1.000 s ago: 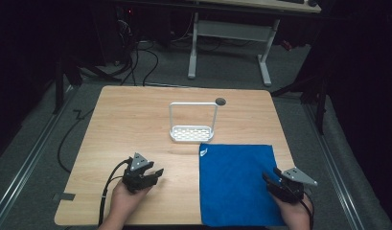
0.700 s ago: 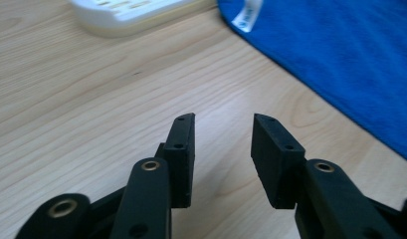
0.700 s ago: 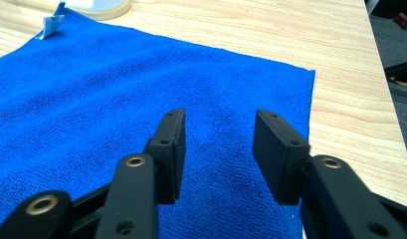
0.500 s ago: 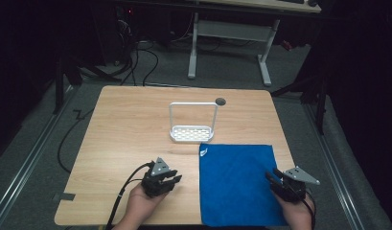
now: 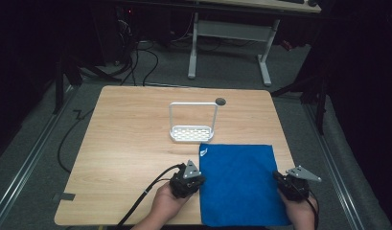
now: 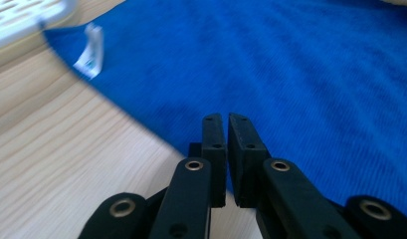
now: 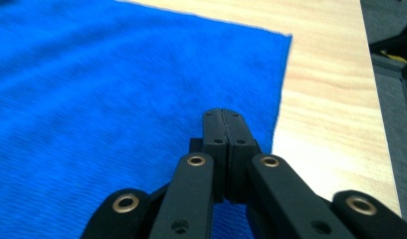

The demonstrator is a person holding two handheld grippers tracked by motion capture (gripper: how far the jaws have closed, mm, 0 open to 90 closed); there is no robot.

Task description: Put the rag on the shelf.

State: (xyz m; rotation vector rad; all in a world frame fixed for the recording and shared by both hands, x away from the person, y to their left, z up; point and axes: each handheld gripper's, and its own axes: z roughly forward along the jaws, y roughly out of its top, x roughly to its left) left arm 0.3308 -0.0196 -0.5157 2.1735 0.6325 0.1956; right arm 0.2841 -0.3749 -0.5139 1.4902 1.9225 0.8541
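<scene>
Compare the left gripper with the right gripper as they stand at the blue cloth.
The left gripper sits at the left edge of the blue cloth; the right gripper sits at its right edge. In its own view, the left gripper's jaws, which have just been closing, leave a thin slit between them; the right gripper's, also just closed, meet flush. Both are black, hand-held and low over the cloth; whether either pinches fabric cannot be told.

Cloth [image 5: 239, 184] deep blue, fine ribbed weave, white tag [image 6: 89, 51]. Table [image 5: 131, 139] pale wood grain. Rack [image 5: 192, 123] white, perforated base. Tools black.
</scene>
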